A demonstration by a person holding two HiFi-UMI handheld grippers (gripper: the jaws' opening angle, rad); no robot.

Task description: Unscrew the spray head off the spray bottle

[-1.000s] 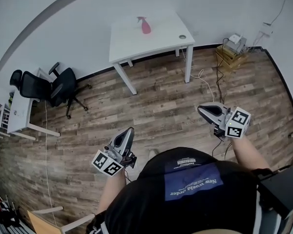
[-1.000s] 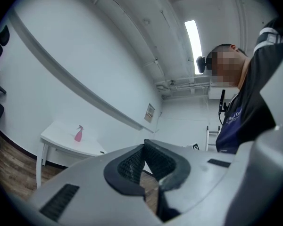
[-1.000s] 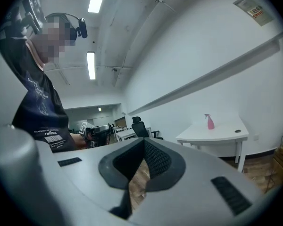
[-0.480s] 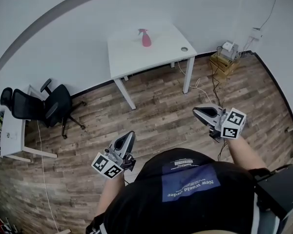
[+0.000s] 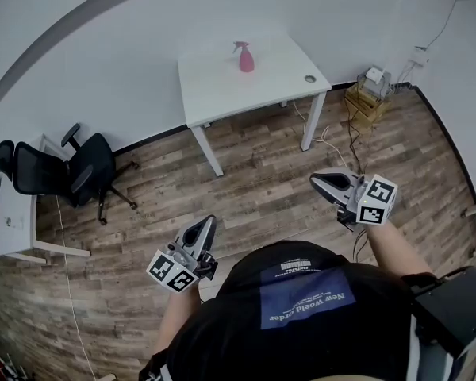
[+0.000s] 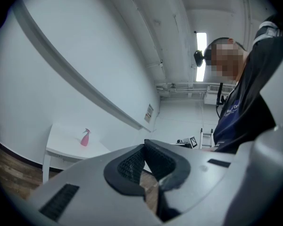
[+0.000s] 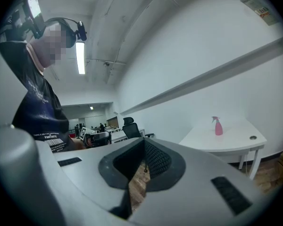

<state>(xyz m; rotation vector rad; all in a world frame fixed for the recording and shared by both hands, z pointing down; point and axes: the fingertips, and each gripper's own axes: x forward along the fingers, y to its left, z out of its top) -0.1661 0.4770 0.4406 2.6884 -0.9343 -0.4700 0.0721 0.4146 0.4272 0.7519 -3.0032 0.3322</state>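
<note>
- White rectangular table on slim white legs [image 5: 222, 86], against the pale wall; small round grey grommet [image 5: 310, 78] near its right corner.
- Black swivel office chair [image 5: 83, 165] left of that table, on brown wood-plank floor [image 5: 254, 189].
- Low wooden crate [image 5: 363, 101] by the right wall, with cables beside it.

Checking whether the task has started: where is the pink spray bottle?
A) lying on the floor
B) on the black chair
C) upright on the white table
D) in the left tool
C: the pink spray bottle stands on the white table, far from the left tool and right tool, both shut and empty.
</note>
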